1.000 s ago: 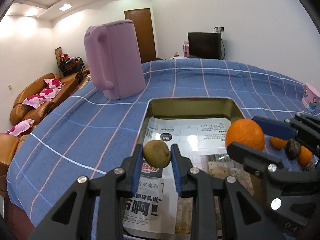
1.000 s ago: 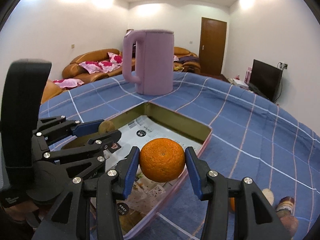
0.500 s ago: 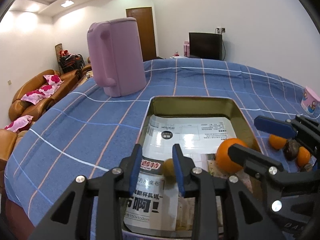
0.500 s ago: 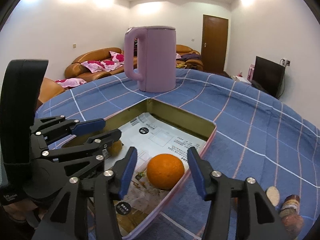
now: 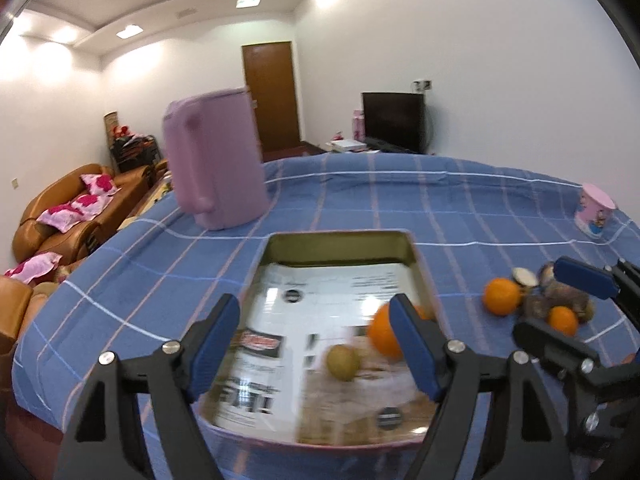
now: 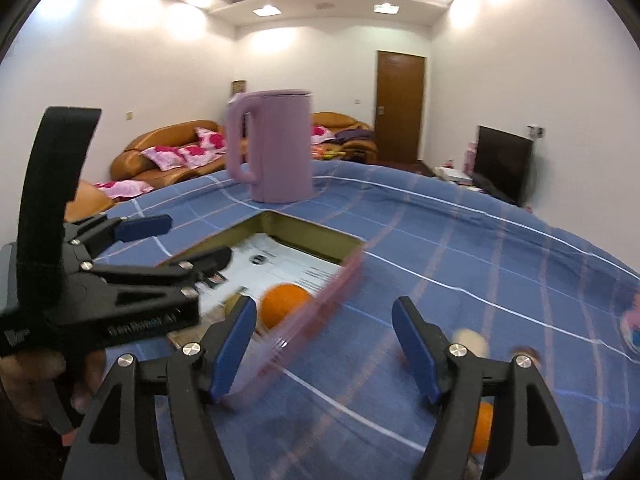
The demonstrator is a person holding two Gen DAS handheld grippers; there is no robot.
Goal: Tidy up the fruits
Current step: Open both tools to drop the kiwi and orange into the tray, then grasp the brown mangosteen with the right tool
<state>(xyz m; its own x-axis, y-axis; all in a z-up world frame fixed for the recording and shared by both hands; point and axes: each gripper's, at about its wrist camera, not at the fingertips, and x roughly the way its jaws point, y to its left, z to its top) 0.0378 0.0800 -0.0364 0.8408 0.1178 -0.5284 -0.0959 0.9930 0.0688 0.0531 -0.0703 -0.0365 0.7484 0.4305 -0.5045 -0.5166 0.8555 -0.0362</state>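
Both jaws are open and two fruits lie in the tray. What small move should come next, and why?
Probably swing the right gripper toward the loose fruits on the cloth beside the tray: its jaws stand open and empty, and the orange and kiwi already lie inside.

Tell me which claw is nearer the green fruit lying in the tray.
Left. The left claw hangs open just over the green fruit in the tray; the right claw, also open, sits beyond the tray's edge over the blue cloth.

A round orange fruit (image 5: 382, 334) and a small olive-green kiwi-like fruit (image 5: 343, 361) lie in the paper-lined rectangular metal tray (image 5: 340, 236). The orange sits at the kiwi's two o'clock. More small oranges (image 5: 500, 296) and dark fruits (image 5: 560, 296) cluster on the cloth at the tray's three o'clock.
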